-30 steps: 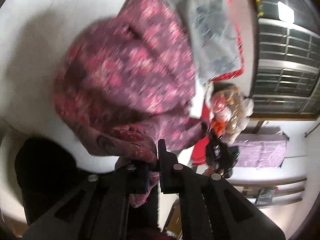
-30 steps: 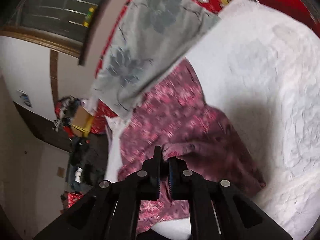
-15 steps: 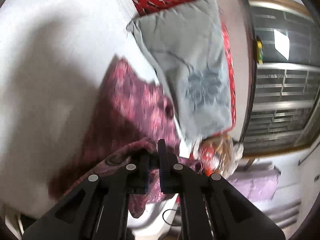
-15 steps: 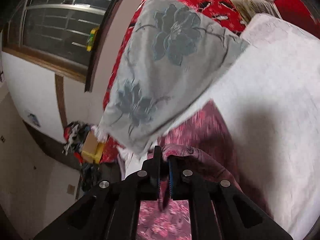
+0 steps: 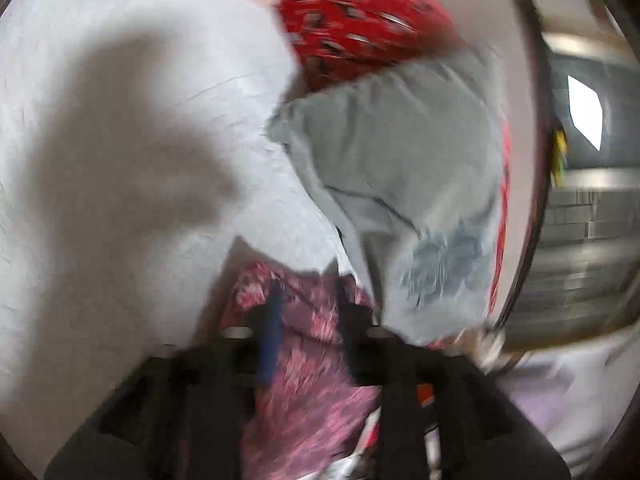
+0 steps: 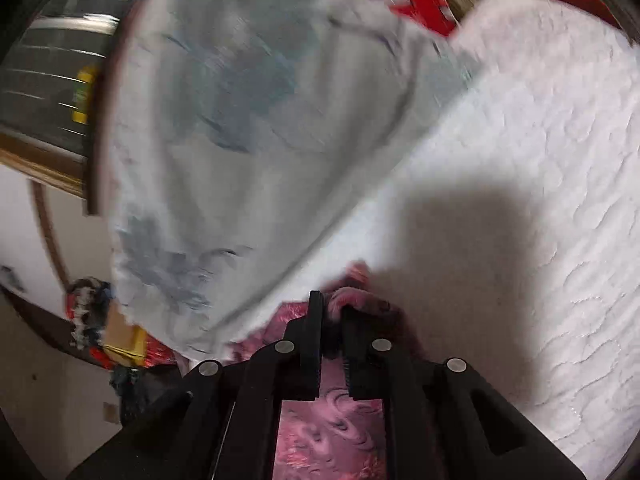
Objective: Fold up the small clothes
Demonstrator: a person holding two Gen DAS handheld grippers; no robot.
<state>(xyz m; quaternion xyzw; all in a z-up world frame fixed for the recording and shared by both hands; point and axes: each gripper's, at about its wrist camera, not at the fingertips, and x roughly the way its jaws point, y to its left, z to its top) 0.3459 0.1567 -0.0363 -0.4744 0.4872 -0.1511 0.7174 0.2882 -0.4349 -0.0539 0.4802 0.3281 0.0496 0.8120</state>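
Note:
The pink and maroon patterned garment [image 5: 304, 364] lies under my left gripper [image 5: 310, 316], whose jaws stand apart with cloth showing between them; the view is blurred. In the right wrist view my right gripper [image 6: 331, 312] is shut on a bunched edge of the same garment [image 6: 328, 432], which hangs below the fingers. Both grippers are above the white quilted bed cover [image 6: 540, 200], near a grey floral pillow [image 5: 408, 184].
The grey floral pillow [image 6: 240, 140] lies close ahead of both grippers. A red patterned cloth [image 5: 356, 16] lies behind it. A window with bars [image 5: 588, 240] and a wall bound the far side. Clutter [image 6: 100, 328] sits on the floor beside the bed.
Both grippers carried the garment edge forward toward the grey pillow. The left jaws have parted from their earlier shut grip. The right stays shut on the cloth.

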